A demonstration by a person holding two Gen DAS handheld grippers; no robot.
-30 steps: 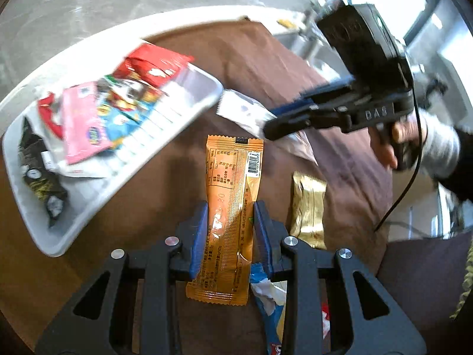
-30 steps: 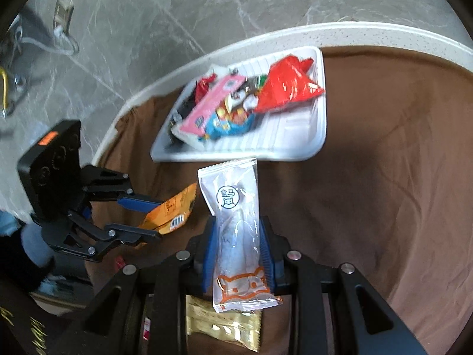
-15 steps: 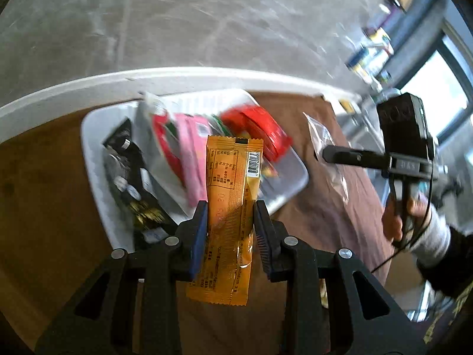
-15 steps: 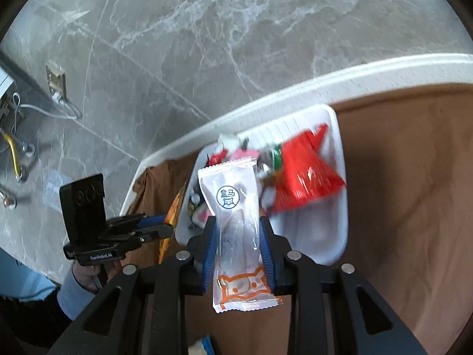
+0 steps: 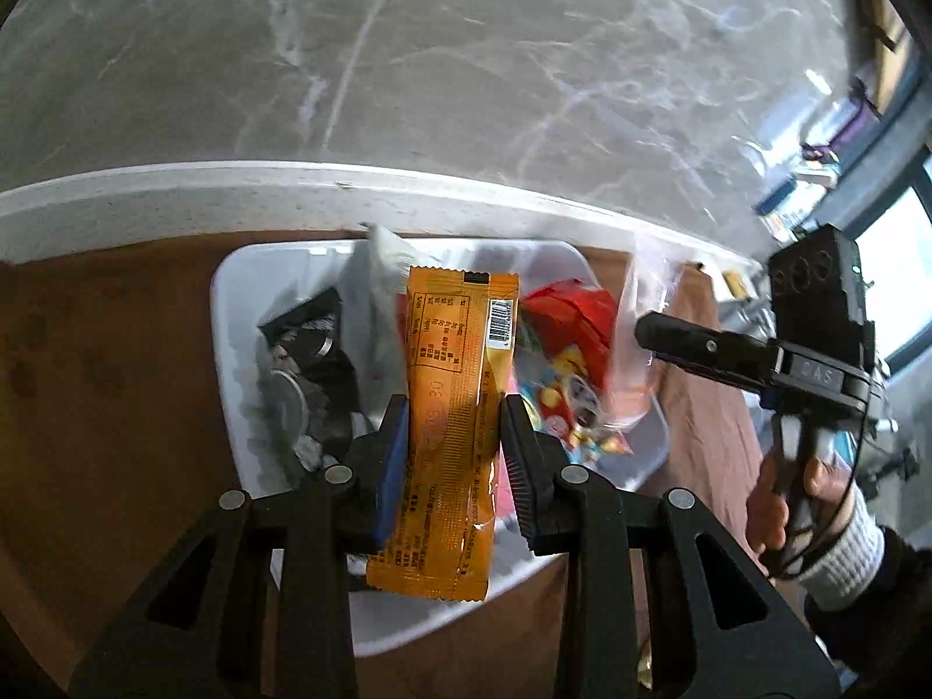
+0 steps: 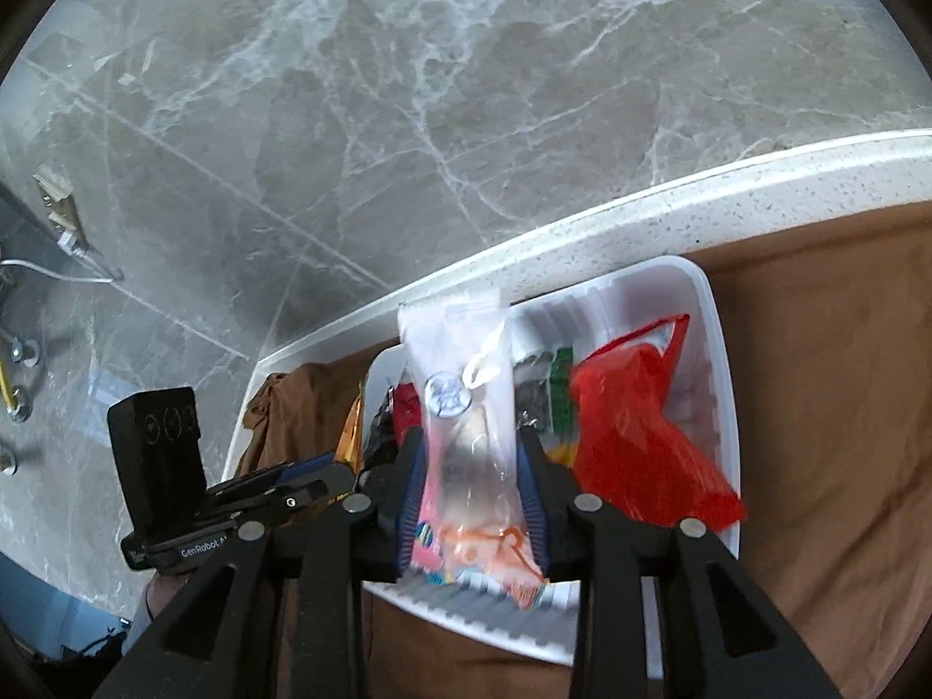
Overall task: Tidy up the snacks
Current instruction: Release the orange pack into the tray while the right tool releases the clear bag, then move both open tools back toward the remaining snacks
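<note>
The left gripper [image 5: 451, 428] clenched the orange snack packet [image 5: 454, 425] mid-length at frame centre; the right gripper [image 6: 472, 483] clenched a clear packet [image 6: 466, 408]. Both looked light, crinkly, slippery.

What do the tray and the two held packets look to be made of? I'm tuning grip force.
Tray: seemingly thin white plastic, semi-matte, with moulded ribs on its floor.
Orange packet in the left gripper: glossy printed film, crimped end seals, a barcode.
Clear packet in the right gripper: transparent glossy film, creased and see-through; contents unclear.
</note>
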